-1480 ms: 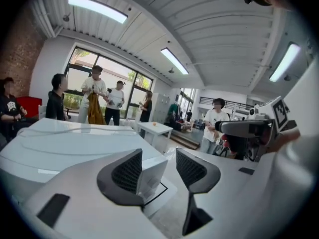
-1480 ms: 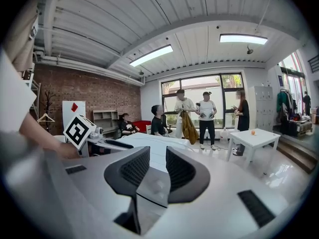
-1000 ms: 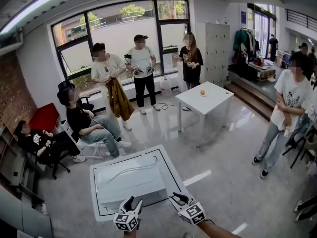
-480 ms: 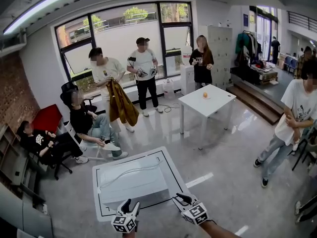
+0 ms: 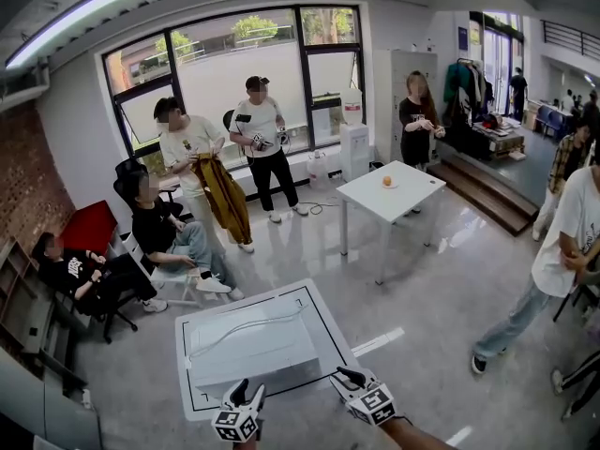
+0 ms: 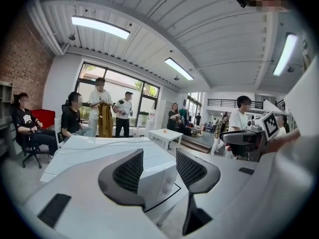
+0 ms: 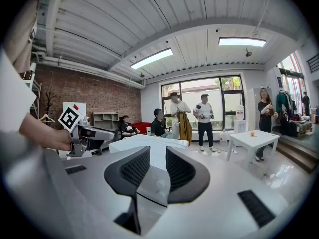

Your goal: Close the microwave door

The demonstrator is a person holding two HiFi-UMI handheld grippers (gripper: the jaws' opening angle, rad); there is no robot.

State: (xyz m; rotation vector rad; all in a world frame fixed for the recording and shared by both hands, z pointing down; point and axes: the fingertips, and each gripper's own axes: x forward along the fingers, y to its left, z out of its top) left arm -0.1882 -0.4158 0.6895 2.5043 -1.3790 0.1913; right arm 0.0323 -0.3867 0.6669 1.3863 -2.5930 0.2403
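Note:
A white microwave (image 5: 248, 345) stands on a white table (image 5: 323, 319) edged with a black line, seen from above in the head view. Its door is on the near side and does not show from there. My left gripper (image 5: 249, 390) hovers at the table's near edge, open and holding nothing. My right gripper (image 5: 349, 379) is beside it at the near right corner, also open and holding nothing. In the left gripper view the microwave (image 6: 99, 151) lies ahead between the spread jaws of my left gripper (image 6: 158, 166). In the right gripper view the microwave (image 7: 149, 146) shows past my right gripper (image 7: 157, 168).
A small white table (image 5: 398, 195) with an orange (image 5: 385, 181) stands farther back. Several people stand by the windows; two sit at the left on chairs (image 5: 103, 298). Another person (image 5: 562, 261) walks at the right. Grey floor surrounds the microwave table.
The people at the back and at the right have shifted places. Both grippers have stayed almost where they were, open.

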